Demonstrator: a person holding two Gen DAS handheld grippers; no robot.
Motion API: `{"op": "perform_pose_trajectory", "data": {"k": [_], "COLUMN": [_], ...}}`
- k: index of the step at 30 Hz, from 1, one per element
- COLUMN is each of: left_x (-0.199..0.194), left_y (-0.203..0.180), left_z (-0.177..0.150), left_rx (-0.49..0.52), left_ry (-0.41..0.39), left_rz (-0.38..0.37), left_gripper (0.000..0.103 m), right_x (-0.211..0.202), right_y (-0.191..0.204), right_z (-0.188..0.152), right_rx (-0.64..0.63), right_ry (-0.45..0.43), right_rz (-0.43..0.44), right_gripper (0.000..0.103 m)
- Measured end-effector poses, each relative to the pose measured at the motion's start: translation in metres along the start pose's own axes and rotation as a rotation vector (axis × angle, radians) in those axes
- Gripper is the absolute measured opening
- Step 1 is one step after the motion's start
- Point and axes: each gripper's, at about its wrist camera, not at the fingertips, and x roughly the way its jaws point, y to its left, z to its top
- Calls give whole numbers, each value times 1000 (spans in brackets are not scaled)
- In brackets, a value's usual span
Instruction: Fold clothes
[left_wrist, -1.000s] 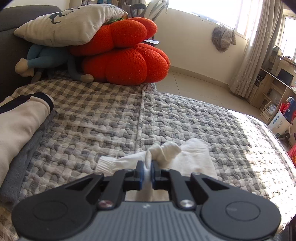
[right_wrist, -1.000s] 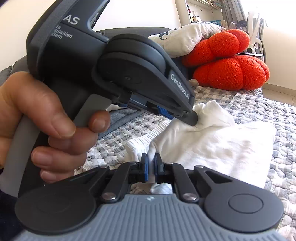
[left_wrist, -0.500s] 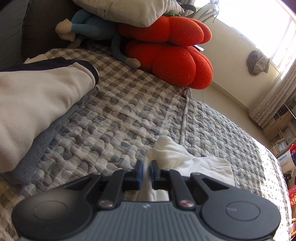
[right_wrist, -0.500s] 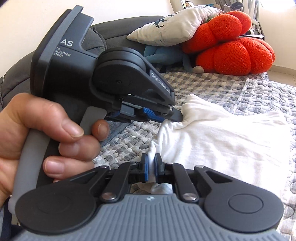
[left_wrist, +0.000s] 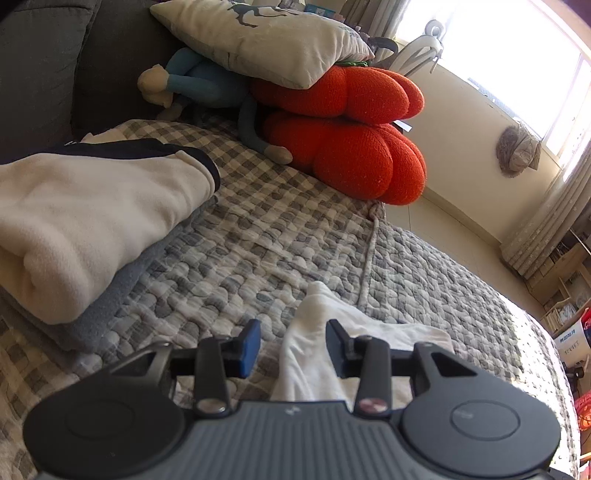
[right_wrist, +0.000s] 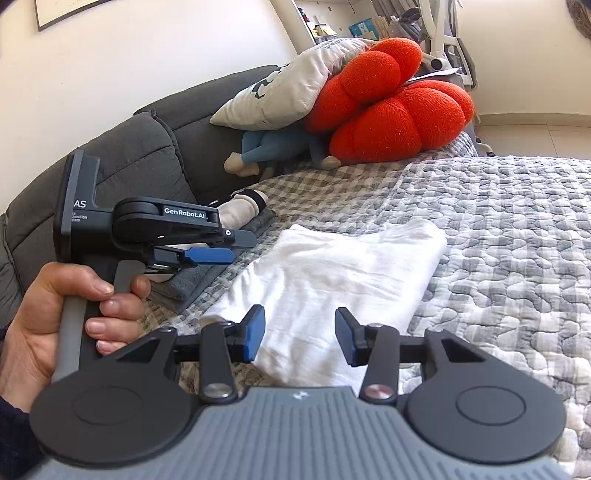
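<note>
- The quilted grey-and-white bedspread (right_wrist: 517, 229) serves as the folding surface; it gives a broad, flat place to spread a garment out.
- Two orange pumpkin-shaped cushions (left_wrist: 343, 140), a pale printed pillow (left_wrist: 266, 40) and a blue soft toy (left_wrist: 199, 85) are piled at the far end against the dark headboard (right_wrist: 147, 147), seemingly pushed out of the way of the work.
- A cream garment with dark trim (left_wrist: 92, 218) lies folded on a grey one (left_wrist: 122, 306) at the left edge of the bed, probably the finished pile.
- The white garment (right_wrist: 332, 280), the piece in hand, lies flat on the bedspread as a long folded strip, just in front of both tools.
- The right gripper (right_wrist: 300, 338) has just been opening; its blue pads stand apart above the near end of the white cloth and grip nothing.
- The left gripper (left_wrist: 293, 345) has likewise just been opening and holds nothing; the cloth's raised corner lies between its jaws, let go. I judge the fold is laid down.
- A hand (right_wrist: 55, 317) grips the left tool's handle, whose side reads "GenRobot.AI"; the letters "AS" show on its body.
</note>
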Motion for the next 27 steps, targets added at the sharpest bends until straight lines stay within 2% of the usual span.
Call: {"op": "perform_pose_trajectory", "data": {"k": [1,3,4,5,6,7,8,12,16,18,21,24,26,27], "left_x": [-1,3,6,10,14,17,17,17,6,3,11,22,23,23], "left_y": [-3,-12,-15,-16,-17,-17,-15,-9,-1,0,-10,-19,-17,-14], "left_z": [-3,-9,-12,-15,-18,-20,-21,-22,-17,-15,-19,-24,-23,-22], "left_rx": [16,86,121,147,174,193,189,175,95,80,147,239,236,217], "left_ry": [5,29,45,63,82,95,96,94,42,20,53,93,94,99], "left_rz": [-8,25,50,74,98,116,119,132,100,88,84,157,171,162], "left_gripper": [41,40,39,34,17,10,9,7,7,7,7,12,15,15], "right_x": [-5,-7,-2,3,8,14,15,14,0,-1,2,5,0,-2], "right_y": [0,3,3,3,3,3,0,-2,-10,-21,-19,-16,-23,-29], "right_z": [-2,-8,-11,-15,-18,-21,-24,-25,-15,-13,-13,-14,-8,-5], "right_rx": [-14,-70,-87,-103,-119,-135,-123,-104,-30,45,18,-11,35,71], "right_ry": [4,23,48,73,98,124,140,188,115,92,113,135,109,89], "right_rz": [-13,-40,-65,-91,-116,-141,-133,-123,-114,-120,-130,-140,-136,-137], "right_gripper": [46,46,38,25,19,8,5,5,18,18,17,16,22,30]}}
